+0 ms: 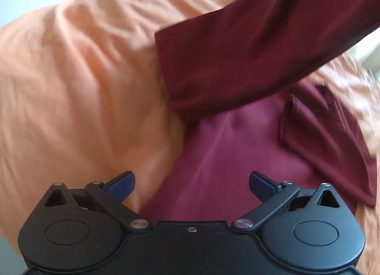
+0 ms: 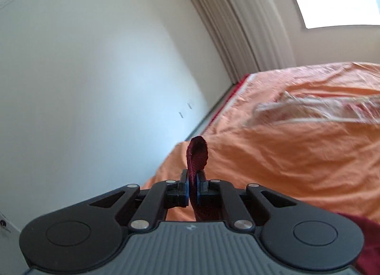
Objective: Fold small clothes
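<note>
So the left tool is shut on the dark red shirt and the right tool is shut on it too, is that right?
Not quite. The left tool is open, its fingers spread above the dark red shirt on the orange sheet, as the left wrist view shows. The right tool is indeed shut on it.

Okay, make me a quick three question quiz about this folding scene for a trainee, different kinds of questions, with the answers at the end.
1. True or false: the left gripper is shut on cloth.
2. What does the right gripper hold? A) maroon garment B) orange bedsheet C) nothing
3. Fill in: the garment's body lies on the ____ bedsheet.

Key: 1 false, its jaws stand wide apart over the garment; 2 A, a fold of maroon fabric sticks up between its shut jaws; 3 orange.
</note>
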`<state>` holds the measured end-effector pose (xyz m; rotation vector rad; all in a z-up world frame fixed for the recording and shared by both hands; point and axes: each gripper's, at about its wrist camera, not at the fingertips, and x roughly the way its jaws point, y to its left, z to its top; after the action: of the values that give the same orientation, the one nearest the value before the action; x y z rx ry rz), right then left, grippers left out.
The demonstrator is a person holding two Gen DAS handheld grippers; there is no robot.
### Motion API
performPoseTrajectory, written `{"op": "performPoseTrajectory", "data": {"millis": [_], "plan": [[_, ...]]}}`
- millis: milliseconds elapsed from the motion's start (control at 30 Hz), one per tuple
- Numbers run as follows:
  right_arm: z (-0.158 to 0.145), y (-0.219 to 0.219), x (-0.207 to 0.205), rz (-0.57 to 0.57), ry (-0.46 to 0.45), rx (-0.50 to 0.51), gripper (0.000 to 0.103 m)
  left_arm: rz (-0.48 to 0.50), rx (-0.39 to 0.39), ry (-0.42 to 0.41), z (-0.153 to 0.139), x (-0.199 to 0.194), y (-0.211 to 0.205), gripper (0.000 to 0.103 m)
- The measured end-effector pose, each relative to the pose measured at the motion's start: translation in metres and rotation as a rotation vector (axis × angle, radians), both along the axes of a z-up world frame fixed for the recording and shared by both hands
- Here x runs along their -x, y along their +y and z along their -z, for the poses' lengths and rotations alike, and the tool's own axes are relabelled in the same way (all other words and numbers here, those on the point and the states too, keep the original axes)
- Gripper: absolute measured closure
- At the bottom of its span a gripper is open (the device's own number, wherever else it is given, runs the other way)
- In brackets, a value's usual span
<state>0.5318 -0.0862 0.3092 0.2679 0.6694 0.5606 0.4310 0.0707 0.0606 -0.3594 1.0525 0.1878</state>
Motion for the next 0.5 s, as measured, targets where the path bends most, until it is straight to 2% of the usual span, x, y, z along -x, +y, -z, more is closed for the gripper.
{"op": "performPoseTrajectory", "data": {"millis": [67, 233, 400, 433, 500], "plan": [[-0.007, 0.014, -0.007, -0.026, -0.018, 0.004, 0.096, -0.029, -0.022, -0.042, -0.002, -0.013, -0.003, 0.001], [-0.016, 0.036, -0.021, -0.051, -0.04, -0.004, 0.096, -0.1, -0.179, -0.119, -0.015, -0.039, 0.001, 0.002], [-0.021, 0.017, -0.029, -0.026, -0.089, 0.004, 0.096, -0.099, -0.325, -0.166, -0.025, -0.046, 0.013, 0.009], [-0.016, 0.009, -0.03, -0.011, -0.087, 0.011, 0.096, -0.086, -0.332, -0.169, -0.024, -0.046, 0.016, 0.012], [-0.001, -0.015, -0.026, 0.025, -0.074, 0.034, 0.096, -0.048, -0.31, -0.177, -0.023, -0.042, 0.019, 0.037]]}}
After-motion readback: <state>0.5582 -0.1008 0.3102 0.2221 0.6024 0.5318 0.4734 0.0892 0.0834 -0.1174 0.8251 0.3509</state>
